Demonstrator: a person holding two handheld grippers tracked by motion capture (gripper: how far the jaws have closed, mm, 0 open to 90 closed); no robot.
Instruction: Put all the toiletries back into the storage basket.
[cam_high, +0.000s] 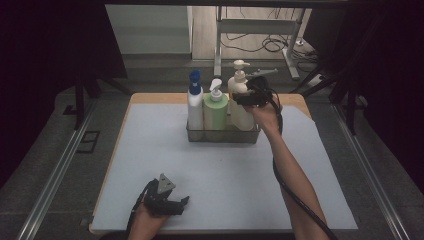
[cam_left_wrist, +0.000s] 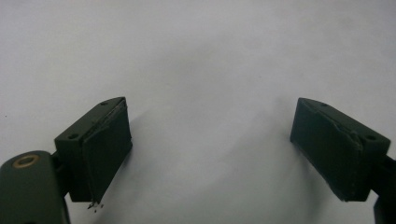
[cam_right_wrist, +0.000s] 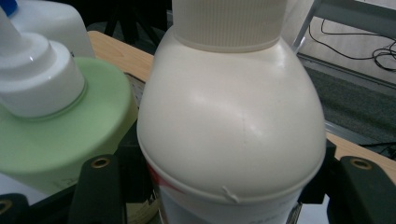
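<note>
High view: cream pump bottle (cam_high: 241, 102) being held upright at right end of wire basket (cam_high: 223, 135), beside green bottle (cam_high: 215, 112) and white spray bottle (cam_high: 195, 102). Right gripper (cam_high: 246, 98) being clamped around its body. Left gripper (cam_high: 175, 204) being rested low on white mat (cam_high: 150, 150), well apart.

Left gripper view: jaws being held wide, nothing between them.

Right gripper view: cream pump bottle (cam_right_wrist: 233, 121) being gripped between jaws, green bottle (cam_right_wrist: 60, 140) just beside.

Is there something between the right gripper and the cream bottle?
No. The right gripper has its jaws on both sides of the cream bottle, nothing between. The green bottle stands close beside it.
</note>
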